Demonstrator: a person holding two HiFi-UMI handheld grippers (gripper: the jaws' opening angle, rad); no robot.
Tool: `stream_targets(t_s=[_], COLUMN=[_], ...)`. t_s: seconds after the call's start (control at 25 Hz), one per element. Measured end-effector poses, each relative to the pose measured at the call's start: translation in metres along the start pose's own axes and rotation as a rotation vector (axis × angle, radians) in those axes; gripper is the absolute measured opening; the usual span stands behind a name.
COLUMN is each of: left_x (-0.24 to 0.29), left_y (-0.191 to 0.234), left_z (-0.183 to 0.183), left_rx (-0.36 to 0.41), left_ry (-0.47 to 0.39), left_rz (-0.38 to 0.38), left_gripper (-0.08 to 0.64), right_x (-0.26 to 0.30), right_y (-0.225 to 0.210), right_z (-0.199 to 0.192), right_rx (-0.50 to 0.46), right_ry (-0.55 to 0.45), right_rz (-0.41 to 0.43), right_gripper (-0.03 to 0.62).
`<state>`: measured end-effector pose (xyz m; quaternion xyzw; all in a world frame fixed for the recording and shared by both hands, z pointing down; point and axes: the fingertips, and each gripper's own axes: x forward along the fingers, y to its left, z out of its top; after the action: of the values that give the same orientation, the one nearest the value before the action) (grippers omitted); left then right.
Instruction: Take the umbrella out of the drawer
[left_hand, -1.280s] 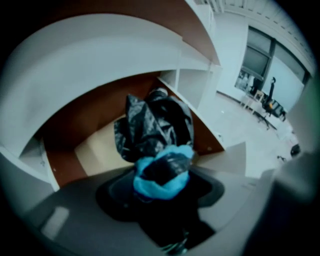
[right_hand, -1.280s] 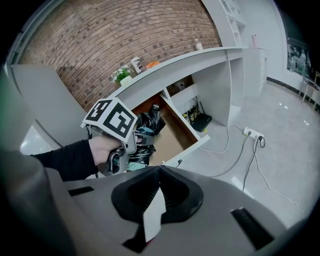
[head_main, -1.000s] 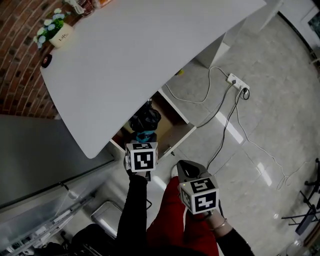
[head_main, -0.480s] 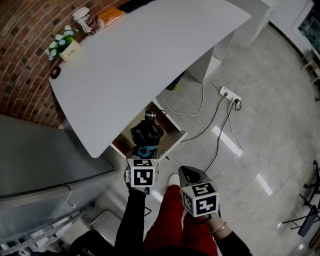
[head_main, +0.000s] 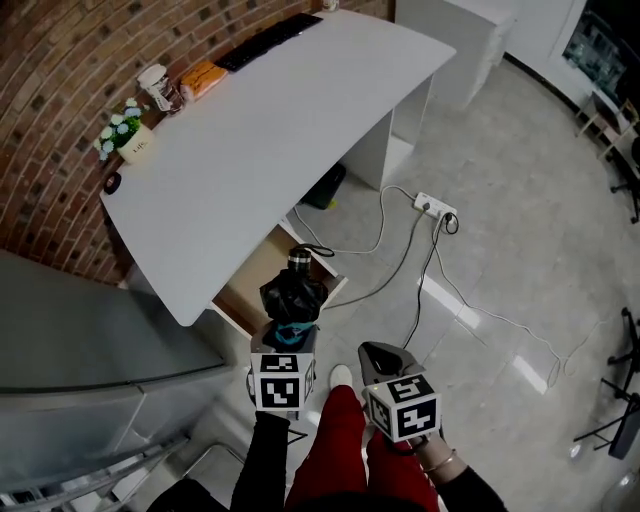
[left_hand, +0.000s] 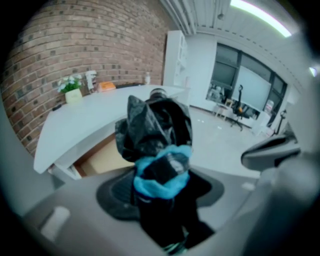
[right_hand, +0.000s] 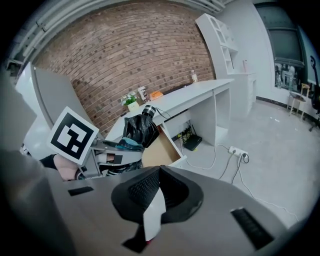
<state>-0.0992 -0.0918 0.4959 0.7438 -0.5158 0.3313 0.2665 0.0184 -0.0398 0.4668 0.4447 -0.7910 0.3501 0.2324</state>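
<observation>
Scanning from the left: small potted plant (head_main: 125, 135) at the far left of the white tabletop (head_main: 270, 130), against the brick wall. Below the tabletop's near edge, the drawer (head_main: 255, 285) stands pulled open; what shows of its wooden floor is bare.

Left gripper (head_main: 286, 338) clamped on the lower end of the umbrella (head_main: 292, 293). Folded black fabric, blue band just above the jaws. Right gripper view puts the umbrella above the drawer, top about level with the tabletop edge, so it looks lifted clear. Task nearly done, by my reading.

Right gripper (head_main: 383, 358) near the left one, to its right. Jaws together, nothing held.

Power strip (head_main: 432, 208) and cables on the floor, further right.

Risks:
- Grip is low and the bulk sits above it; a tilt could swing the umbrella or slip it out.
- Wrist loop at the top could snag the tabletop edge if raised straight up.
- Open drawer sits close to the person's legs.
</observation>
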Motion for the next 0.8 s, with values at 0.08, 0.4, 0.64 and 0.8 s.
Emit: stream_targets(t_s=[0.08,0.4,0.64,0.8], left_x=[-0.012,-0.057,-0.084,-0.099], left_y=[-0.014,-0.081,-0.124,-0.151], left_z=[0.005,0.026,0.038,0.040], left_rx=[0.007,0.044,0.075,0.096], left_ry=[-0.017,-0.090,-0.134,-0.160], left_rz=[-0.014,-0.100,-0.146,-0.173], left_gripper=[0.258,0.258,0.259,0.258], right_x=[-0.014,-0.076,-0.122,-0.155], right_y=[-0.003,-0.017,-0.030,-0.046], right_z=[0.004,0.014,0.011,0.007], right_rx=[-0.002,-0.009,-0.015,0.017], right_ry=[-0.026,-0.134,-0.201,-0.275], right_rz=[-0.001,-0.025,-0.050,-0.074], right_gripper=[-0.002,-0.002,-0.002,-0.002])
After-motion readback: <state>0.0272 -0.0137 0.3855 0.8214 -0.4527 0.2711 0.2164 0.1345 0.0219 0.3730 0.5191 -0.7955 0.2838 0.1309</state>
